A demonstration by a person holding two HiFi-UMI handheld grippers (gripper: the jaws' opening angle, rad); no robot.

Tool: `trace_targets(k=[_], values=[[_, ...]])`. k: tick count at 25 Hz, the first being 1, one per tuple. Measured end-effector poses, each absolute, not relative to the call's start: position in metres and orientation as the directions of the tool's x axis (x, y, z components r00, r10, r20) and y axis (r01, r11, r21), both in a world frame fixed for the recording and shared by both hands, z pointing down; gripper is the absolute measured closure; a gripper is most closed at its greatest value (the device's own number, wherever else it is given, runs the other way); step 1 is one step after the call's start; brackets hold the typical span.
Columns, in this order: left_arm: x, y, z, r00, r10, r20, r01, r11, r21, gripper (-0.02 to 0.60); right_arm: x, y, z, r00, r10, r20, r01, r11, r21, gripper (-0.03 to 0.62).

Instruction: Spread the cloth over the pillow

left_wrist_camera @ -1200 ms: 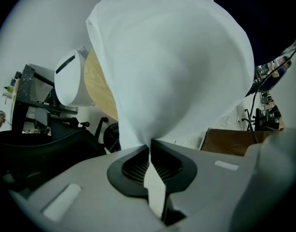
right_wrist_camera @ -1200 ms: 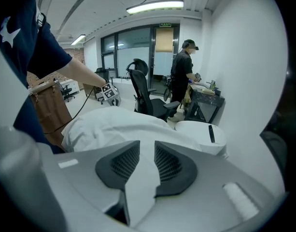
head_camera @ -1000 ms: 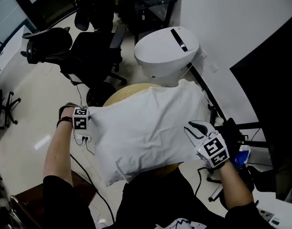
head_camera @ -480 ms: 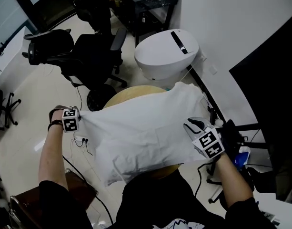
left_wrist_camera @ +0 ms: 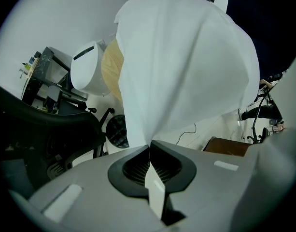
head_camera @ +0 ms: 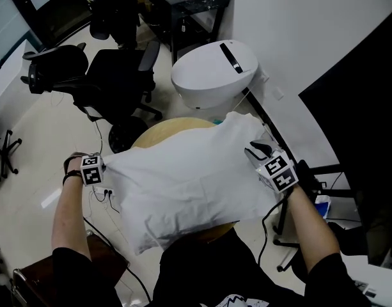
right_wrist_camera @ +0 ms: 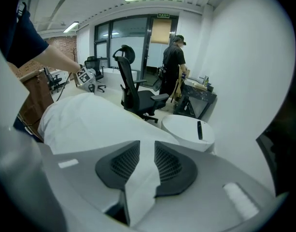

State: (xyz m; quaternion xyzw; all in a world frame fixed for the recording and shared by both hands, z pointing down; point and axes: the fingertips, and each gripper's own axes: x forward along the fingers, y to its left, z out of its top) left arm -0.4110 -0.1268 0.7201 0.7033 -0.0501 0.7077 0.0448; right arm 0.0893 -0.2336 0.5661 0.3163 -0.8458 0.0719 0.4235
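Observation:
A white cloth (head_camera: pixel 189 184) is stretched between both grippers over the round wooden table (head_camera: pixel 162 132). It bulges as if over a pillow, but no pillow shows apart from it. At the cloth's left corner my left gripper (head_camera: pixel 105 170) is shut on the cloth (left_wrist_camera: pixel 186 71), which fans out from the closed jaws (left_wrist_camera: pixel 149 148). My right gripper (head_camera: pixel 254 151) holds the cloth's far right corner. A bunched fold of the cloth (right_wrist_camera: pixel 143 178) runs between its pads (right_wrist_camera: pixel 172 166), and the rest (right_wrist_camera: pixel 90 120) drapes ahead.
A white rounded pod (head_camera: pixel 213 74) stands just past the table. Black office chairs (head_camera: pixel 116 75) are at the far left, a black cart (head_camera: pixel 189 5) at the top. Cables (head_camera: pixel 106 200) trail on the floor. A person (right_wrist_camera: pixel 173 69) stands by the far desk.
The right gripper has carried its corner further away, toward the pod. The left gripper has pulled its corner outward to the left, and the cloth is stretched wider.

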Motion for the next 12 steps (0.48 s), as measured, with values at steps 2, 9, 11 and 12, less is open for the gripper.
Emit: trace_targets(k=[2,9,11,12], values=[[-0.411,-0.126,0.72,-0.01,-0.013,1.0,-0.138,-0.99,-0.014,0.58,0.11,-0.264,0.574,-0.418,-0.49,0.765,-0.616,0.772,0.158,0.487],[-0.414,-0.126,0.717,-0.032,-0.039,0.999,-0.148,-0.988,-0.043,0.58,0.179,-0.338,0.612,-0.327,-0.433,0.84,-0.627,0.764,0.15,0.451],[-0.415,-0.125,0.717,-0.039,-0.043,0.998,-0.161,-0.986,-0.049,0.581,0.19,-0.352,0.622,-0.359,-0.408,0.84,-0.706,0.707,0.041,0.444],[-0.415,-0.125,0.718,-0.045,-0.046,0.998,-0.166,-0.985,-0.053,0.581,0.195,-0.359,0.628,-0.373,-0.397,0.838,-0.742,0.67,-0.013,0.441]])
